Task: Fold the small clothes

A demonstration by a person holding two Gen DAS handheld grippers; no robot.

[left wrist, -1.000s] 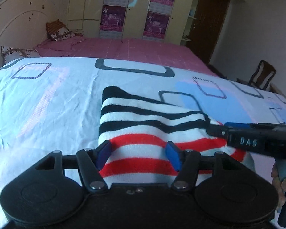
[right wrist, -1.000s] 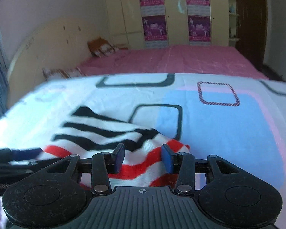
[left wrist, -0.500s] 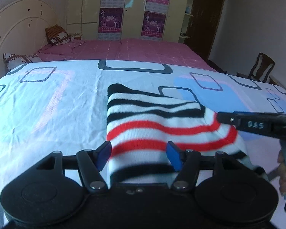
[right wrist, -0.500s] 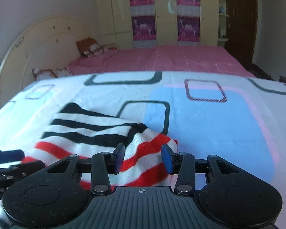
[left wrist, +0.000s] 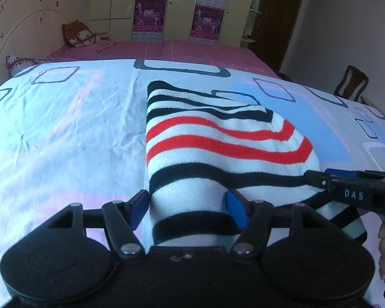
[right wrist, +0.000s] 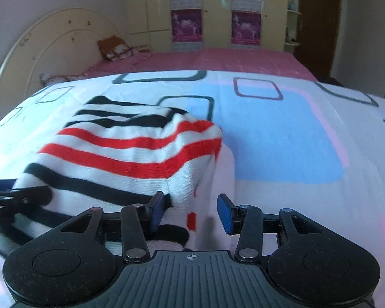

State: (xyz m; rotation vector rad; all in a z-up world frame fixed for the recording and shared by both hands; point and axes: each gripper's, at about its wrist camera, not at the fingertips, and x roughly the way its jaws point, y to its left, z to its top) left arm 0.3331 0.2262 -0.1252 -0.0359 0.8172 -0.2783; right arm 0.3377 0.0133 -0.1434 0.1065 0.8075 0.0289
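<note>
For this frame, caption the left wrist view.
Striped garment folded on patterned bedsheet, left hand-held gripper opening around its near edge.

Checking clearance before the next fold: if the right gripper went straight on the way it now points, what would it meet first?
Most likely the striped garment, whose right edge already lies between the right gripper jaws; just beyond is the patterned bedsheet.

A pale sheet [left wrist: 64, 133] with square outlines is covering the near bed. Behind, a pink bedspread [left wrist: 192, 51] is lying flat, posters [left wrist: 148, 18] are hanging on wardrobe doors, and a wooden chair [left wrist: 351, 83] is standing at the right.
</note>
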